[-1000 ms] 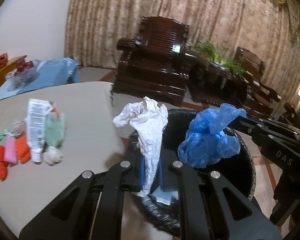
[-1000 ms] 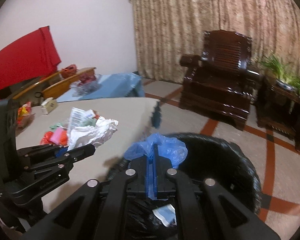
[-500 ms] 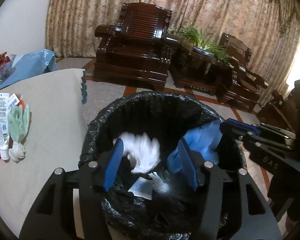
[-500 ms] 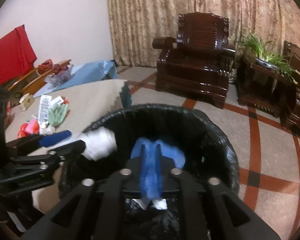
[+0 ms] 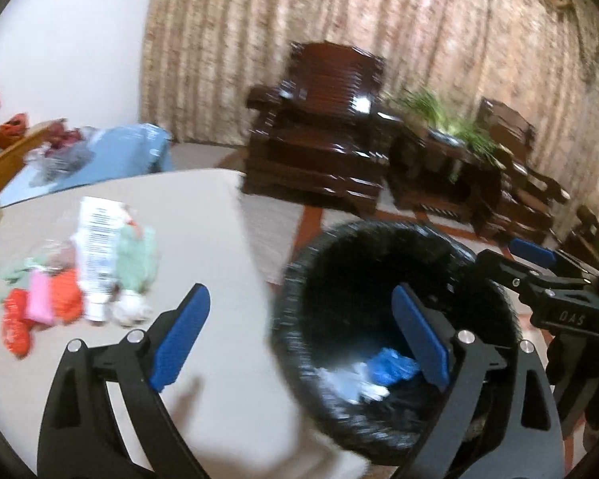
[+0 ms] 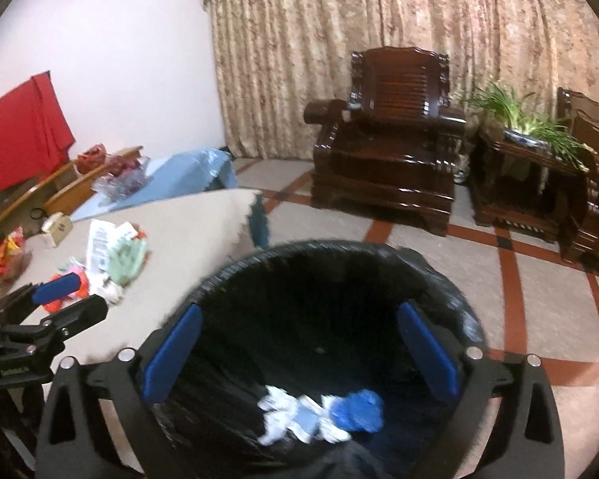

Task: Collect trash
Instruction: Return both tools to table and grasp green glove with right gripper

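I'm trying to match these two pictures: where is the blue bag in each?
Left wrist view: blue bag lies low in the bin, lower right of centre.
Right wrist view: blue bag lies at the bin's bottom, lower centre.
Shared landmark: the armchair before the curtain.

Black bin (image 6: 439, 279), blue and white scraps, beige table (image 5: 203, 207).

A black bag lines the bin, where a bright blue wad (image 6: 357, 405) lies beside crumpled white paper (image 6: 277, 415). Both grippers, left (image 5: 299, 337) and right (image 6: 299, 349), are black with blue pads. On the beige table sit a white tube (image 5: 94, 255) with dark print, a pale green glove (image 5: 135, 257), and orange, red and pink wrappers (image 5: 40, 307). Behind, a mottled tan-and-brown curtain (image 6: 379, 12) hangs by a white wall, with a dark reddish-brown armchair (image 6: 395, 151), a green plant (image 6: 531, 119), a red cloth (image 6: 20, 131), a light blue cover (image 6: 187, 175) and a cream floor crossed by rust-red stripes (image 6: 511, 279).
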Action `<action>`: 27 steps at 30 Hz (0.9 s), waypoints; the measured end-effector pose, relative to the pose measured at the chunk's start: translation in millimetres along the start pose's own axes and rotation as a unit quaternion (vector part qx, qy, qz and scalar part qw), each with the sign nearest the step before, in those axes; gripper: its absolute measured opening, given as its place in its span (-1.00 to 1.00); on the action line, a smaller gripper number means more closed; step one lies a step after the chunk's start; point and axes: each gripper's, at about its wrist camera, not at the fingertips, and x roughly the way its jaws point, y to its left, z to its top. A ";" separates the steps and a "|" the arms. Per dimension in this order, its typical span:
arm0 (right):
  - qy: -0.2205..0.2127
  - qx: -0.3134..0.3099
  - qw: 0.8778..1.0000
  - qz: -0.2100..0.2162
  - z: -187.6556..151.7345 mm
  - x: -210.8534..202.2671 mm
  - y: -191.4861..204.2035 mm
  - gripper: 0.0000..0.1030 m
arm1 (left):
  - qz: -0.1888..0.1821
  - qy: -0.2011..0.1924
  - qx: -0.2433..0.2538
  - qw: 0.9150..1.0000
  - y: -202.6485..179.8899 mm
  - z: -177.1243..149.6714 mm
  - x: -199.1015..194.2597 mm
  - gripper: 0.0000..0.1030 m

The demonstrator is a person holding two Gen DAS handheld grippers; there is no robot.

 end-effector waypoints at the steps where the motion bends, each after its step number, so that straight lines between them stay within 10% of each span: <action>1: -0.003 -0.004 1.000 0.007 2.4 3.0 9.4 0.88 | 0.010 -0.005 -0.005 1.000 8.0 1.8 -5.8 0.75; 15: 0.003 -0.071 0.992 0.107 15.3 61.0 137.7 0.88 | 0.176 -0.030 -0.069 0.982 141.2 -6.8 -58.8 0.75; 27: 0.060 -0.102 0.986 0.116 -2.8 134.9 204.9 0.70 | 0.218 -0.008 -0.104 0.970 192.1 -28.2 -48.7 0.75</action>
